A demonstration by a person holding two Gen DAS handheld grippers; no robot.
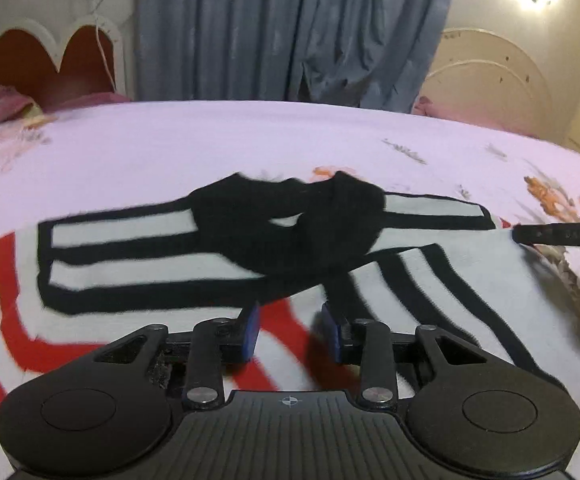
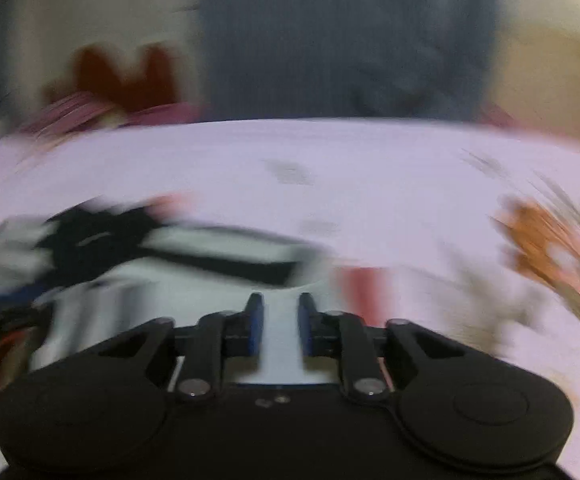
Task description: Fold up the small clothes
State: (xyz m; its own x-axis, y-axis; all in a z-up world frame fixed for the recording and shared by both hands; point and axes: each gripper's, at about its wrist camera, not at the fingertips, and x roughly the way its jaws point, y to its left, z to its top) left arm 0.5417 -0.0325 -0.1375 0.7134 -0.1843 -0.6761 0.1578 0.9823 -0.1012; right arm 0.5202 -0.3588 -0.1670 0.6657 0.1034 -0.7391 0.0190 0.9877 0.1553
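Bedroom setup: a bed (image 1: pixel 290 136) with a pale lilac floral sheet, a blue-grey curtain (image 1: pixel 270 28) behind it and a red scalloped headboard (image 1: pixel 50 64) off to the left. The striped sweater (image 1: pixel 410 292) (white knit with red and black bands and a black collar) is spread flat on the bed, with the sleeves already crossed in near the neck. The left tool (image 1: pixel 290 316) hangs low over the bottom part of the sweater with its jaws apart and nothing pinched between them. The right tool (image 2: pixel 281 304) is at the sweater's right edge, and its view is pretty smeared, but it looks clamped onto a bit of the white fabric. My guess is the step here is grabbing the hem on both sides to fold it up toward the collar. To do it cleanly, I'd get the left tool down onto the hem at about the same level as the right, pinch all layers, then lift both together evenly so the fold line stays straight and the tucked sleeves don't slide out.
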